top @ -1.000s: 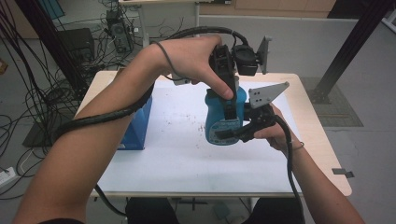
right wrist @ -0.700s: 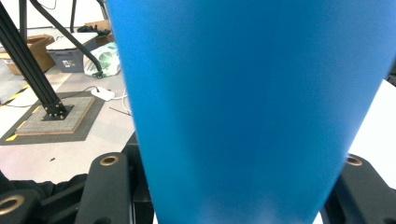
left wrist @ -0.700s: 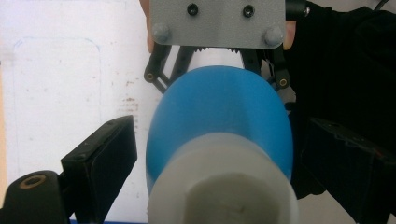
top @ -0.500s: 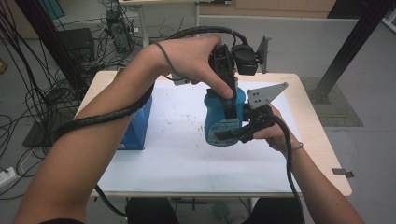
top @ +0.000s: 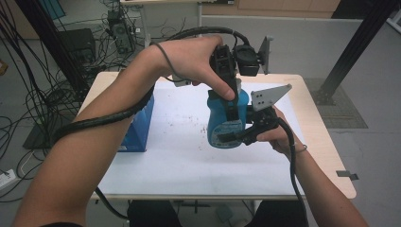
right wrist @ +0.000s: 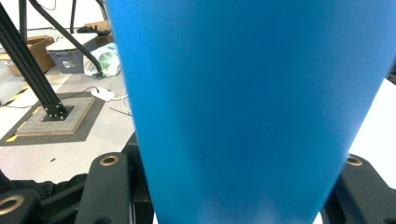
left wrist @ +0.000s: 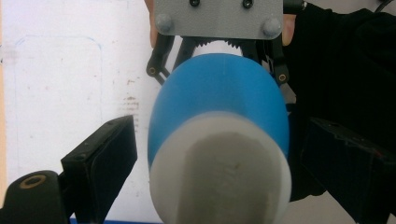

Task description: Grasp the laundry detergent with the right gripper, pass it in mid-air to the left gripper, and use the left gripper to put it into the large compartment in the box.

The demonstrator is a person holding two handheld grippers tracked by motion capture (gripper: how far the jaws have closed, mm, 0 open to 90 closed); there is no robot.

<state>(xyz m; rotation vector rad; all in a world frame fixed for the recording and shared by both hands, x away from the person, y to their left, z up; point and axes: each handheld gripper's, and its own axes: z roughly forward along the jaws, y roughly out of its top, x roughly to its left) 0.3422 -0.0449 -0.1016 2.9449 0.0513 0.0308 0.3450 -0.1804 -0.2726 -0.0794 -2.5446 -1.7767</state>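
Blue bottle [top: 226, 124] at centre frame in the high view, and it's a stout one: glossy blue plastic body, a label patch low on its front, and a pale whitish cap [left wrist: 219, 172] on top. It stands upright, long axis vertical, cap end pointing straight up, body widening toward the base. In the left gripper view you look right down on that cap, blue shoulders spreading out below it toward the upper part of the frame.

The right gripper [top: 246, 135] comes in from the right of the bottle, jaws pinching the blue body low down; in the right gripper view the blue wall sits hard between the two black jaws. Its grey three-cornered plate [top: 269, 96] sticks up just right of the bottle.

The left gripper [top: 230, 101] hangs over the top, pointing down, jaws spread to either side of the cap; a gap shows on both sides in the left gripper view, no pinch.

Underneath, the white sheet [top: 189, 142] covering the table [top: 321, 142], speckled with small brown crumbs. A blue box [top: 139, 127] stands at the left, well apart from the bottle.
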